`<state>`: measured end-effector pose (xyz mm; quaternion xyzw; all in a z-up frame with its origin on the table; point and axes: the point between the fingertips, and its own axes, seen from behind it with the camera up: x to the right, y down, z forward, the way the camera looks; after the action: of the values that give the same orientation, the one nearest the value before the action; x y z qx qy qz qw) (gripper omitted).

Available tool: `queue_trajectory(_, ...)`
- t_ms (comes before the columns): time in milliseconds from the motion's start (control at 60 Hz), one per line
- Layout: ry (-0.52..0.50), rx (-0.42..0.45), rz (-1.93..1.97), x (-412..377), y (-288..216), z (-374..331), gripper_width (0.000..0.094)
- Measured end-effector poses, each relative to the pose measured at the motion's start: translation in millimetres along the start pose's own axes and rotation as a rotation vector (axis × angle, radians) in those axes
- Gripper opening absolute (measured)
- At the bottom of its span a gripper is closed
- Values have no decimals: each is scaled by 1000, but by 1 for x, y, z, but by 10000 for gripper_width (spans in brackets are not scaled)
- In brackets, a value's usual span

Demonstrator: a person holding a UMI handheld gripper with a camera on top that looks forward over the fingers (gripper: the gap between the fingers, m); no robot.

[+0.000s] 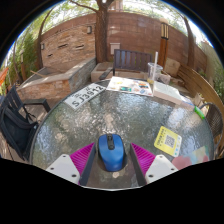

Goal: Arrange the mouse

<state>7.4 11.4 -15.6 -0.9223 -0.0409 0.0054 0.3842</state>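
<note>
A blue mouse (112,152) with a black scroll wheel lies on the round glass table (100,120), between my fingers. My gripper (112,157) is open, with a pink pad close at each side of the mouse, the left pad (82,157) and the right pad (143,157). A narrow gap shows at either side. The mouse points away from me, towards the table's middle.
A white licence plate (85,95) lies at the far left of the table. A yellow box (167,139) sits to the right of the fingers. A white tray (172,93) and papers (130,85) lie at the far side. A black chair (15,120) stands at the left.
</note>
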Motion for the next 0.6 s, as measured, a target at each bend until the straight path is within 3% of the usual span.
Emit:
queue_trajectory(67, -25, 7, -2, -3, -2, 3, 497)
queue_trajectory(233, -28, 0, -40, -3, -1, 0, 374)
queue_trajectory(350, -60, 18, -33, -10, -9, -18, 345)
queue_trajectory(600, -178, 374, 37, 13, -149, -191, 347)
